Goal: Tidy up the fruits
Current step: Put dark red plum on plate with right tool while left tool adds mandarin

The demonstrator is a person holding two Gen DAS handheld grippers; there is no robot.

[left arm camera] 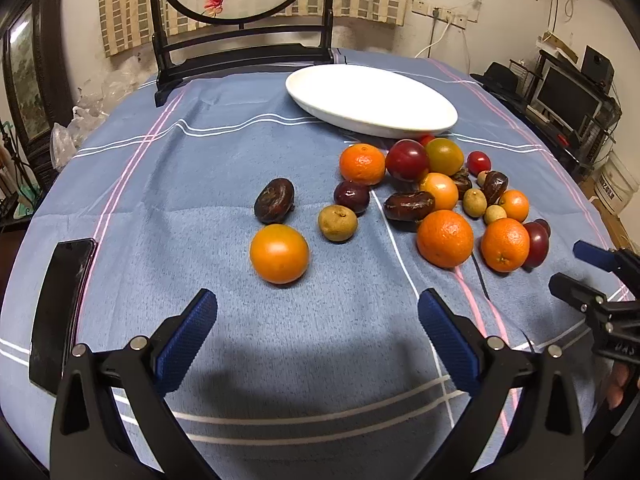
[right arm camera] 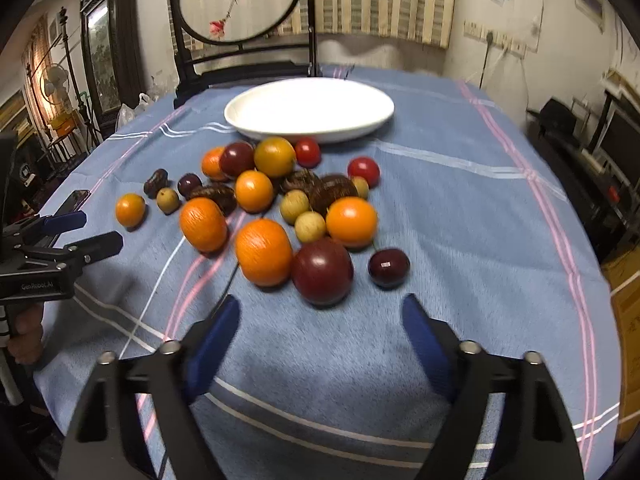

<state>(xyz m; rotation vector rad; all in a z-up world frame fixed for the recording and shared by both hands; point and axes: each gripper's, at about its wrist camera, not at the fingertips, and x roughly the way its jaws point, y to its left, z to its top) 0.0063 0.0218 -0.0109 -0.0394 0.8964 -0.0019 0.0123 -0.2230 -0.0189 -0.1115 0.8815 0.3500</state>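
An empty white oval plate point(left arm camera: 372, 100) point(right arm camera: 310, 110) lies at the far side of a blue striped tablecloth. Several fruits lie loose in front of it: oranges, dark red plums, small tan longans, brown dates and red cherry tomatoes. In the left wrist view my left gripper point(left arm camera: 318, 306) is open above bare cloth, just short of a smooth orange point(left arm camera: 279, 253) and a dark wrinkled date point(left arm camera: 275, 200). My right gripper point(right arm camera: 320, 310) is open with nothing between its fingers. It hovers just short of a large dark plum point(right arm camera: 322, 271) and a rough orange point(right arm camera: 263, 252).
A black phone point(left arm camera: 60, 312) lies at the table's left edge. A dark wooden stand point(left arm camera: 240, 52) with a round painted screen rises behind the plate. Each gripper shows at the side of the other's view, the right gripper point(left arm camera: 584, 270) and the left gripper point(right arm camera: 84, 232). Shelves and monitors stand to the right.
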